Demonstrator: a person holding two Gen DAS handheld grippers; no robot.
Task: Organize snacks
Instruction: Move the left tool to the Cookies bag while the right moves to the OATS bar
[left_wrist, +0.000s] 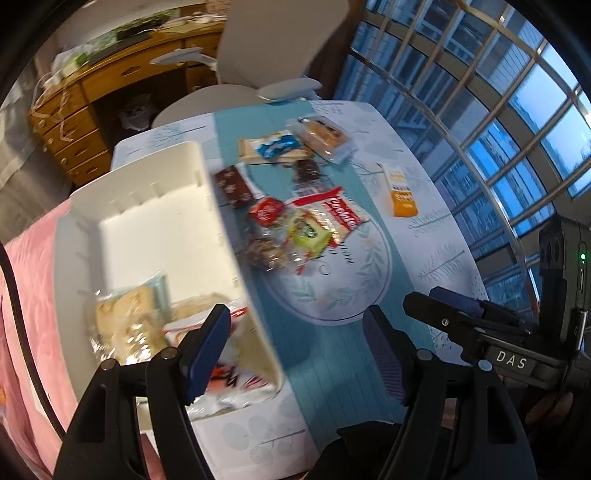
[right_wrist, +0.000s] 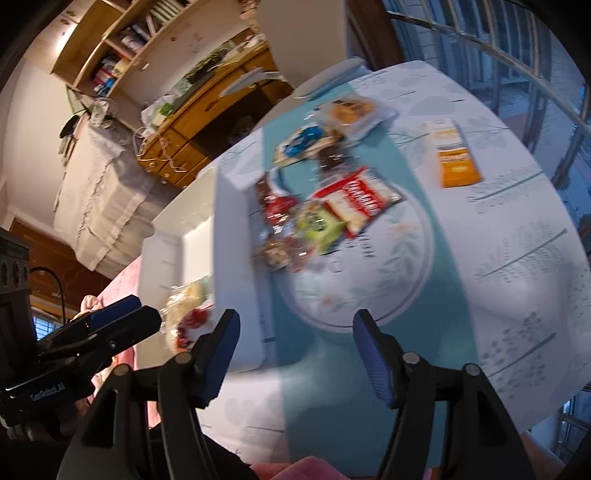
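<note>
A white bin (left_wrist: 147, 206) stands at the table's left side with several wrapped snacks (left_wrist: 129, 325) in its near end; it also shows in the right wrist view (right_wrist: 229, 236). Loose snacks lie beside it: a red-and-white cookie pack (left_wrist: 341, 218), a green packet (left_wrist: 310, 234), a red packet (left_wrist: 266, 212), a blue-and-white packet (left_wrist: 275, 146) and an orange box (left_wrist: 400, 192). My left gripper (left_wrist: 295, 350) is open and empty, over the bin's near right corner. My right gripper (right_wrist: 293, 356) is open and empty, above the table's near part.
The table wears a white and teal patterned cloth (left_wrist: 332, 369). A pale chair (left_wrist: 273, 48) stands at the far side, with a wooden desk (left_wrist: 92, 107) behind. A window with bars (left_wrist: 498, 110) is on the right. A pink cloth (left_wrist: 33, 295) lies left of the bin.
</note>
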